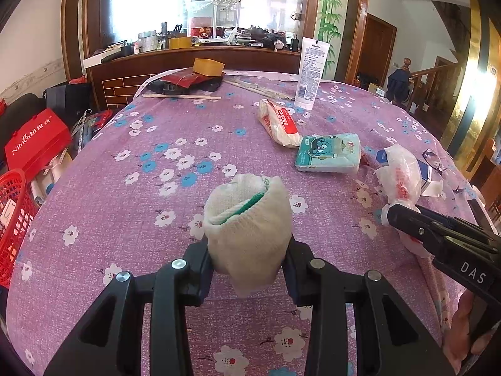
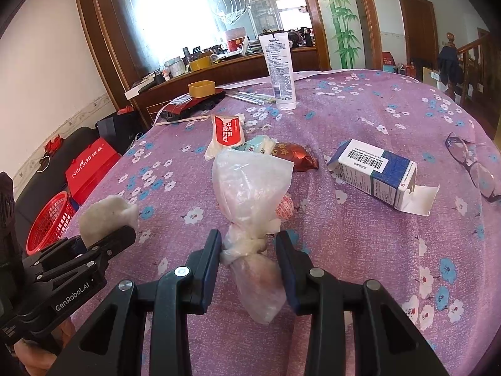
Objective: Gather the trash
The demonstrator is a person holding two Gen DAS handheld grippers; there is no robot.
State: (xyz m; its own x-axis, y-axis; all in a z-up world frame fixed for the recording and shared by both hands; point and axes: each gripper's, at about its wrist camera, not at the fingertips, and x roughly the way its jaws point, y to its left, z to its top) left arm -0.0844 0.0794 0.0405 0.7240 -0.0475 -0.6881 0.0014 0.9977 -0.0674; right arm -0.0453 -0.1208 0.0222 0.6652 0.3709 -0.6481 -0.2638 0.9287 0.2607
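Bare tablecloth (image 1: 125,219) lies open leftward; the carton (image 2: 375,172), tissue pack (image 1: 328,153) and, seemingly, glasses (image 2: 472,166) crowd the right

Tissue pack (image 1: 328,153) left of carton (image 2: 374,172)

Round table (image 1: 131,188), purple floral cloth — on it: lotion tube (image 1: 310,72) upright, red-white packet (image 1: 278,122), teal tissue pack (image 1: 328,153), open blue-white carton (image 2: 375,172), glasses (image 2: 472,163), chopsticks (image 1: 181,96).
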